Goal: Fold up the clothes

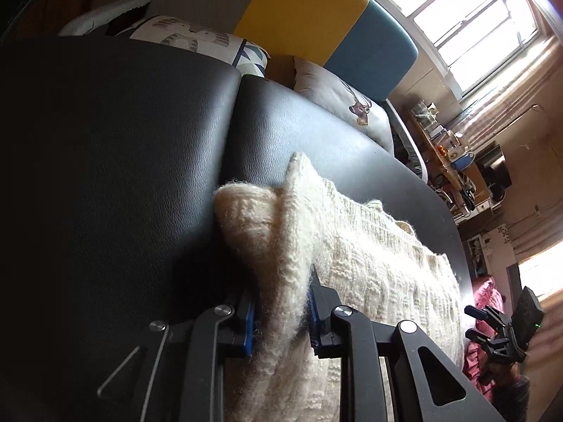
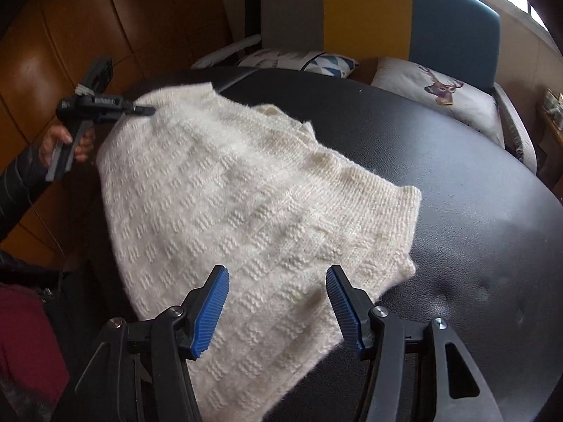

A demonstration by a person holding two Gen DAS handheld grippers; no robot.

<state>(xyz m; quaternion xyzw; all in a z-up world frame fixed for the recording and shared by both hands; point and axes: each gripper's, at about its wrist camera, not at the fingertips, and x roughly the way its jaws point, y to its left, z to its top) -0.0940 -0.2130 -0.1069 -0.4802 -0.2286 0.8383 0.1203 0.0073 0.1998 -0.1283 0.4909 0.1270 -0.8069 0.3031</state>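
A cream knitted sweater (image 2: 246,193) lies spread on a black leather surface (image 2: 457,176). In the left wrist view my left gripper (image 1: 281,302) is shut on a bunched fold of the sweater (image 1: 369,239), and the wool bulges up between the blue pads. From the right wrist view, the left gripper (image 2: 140,109) pinches the sweater's far left corner, held by a hand (image 2: 67,140). My right gripper (image 2: 278,292) hovers open over the sweater's near edge, nothing pressed between its blue pads. The right gripper (image 1: 475,320) also shows at the lower right of the left wrist view.
Behind the leather surface (image 1: 123,140) stands a sofa back (image 2: 369,14) in grey, yellow and blue, with a deer-print cushion (image 2: 440,91) and a patterned cushion (image 2: 302,61). Wooden cabinet doors (image 2: 105,17) rise on the left. Dark red cloth (image 2: 24,334) lies at the lower left.
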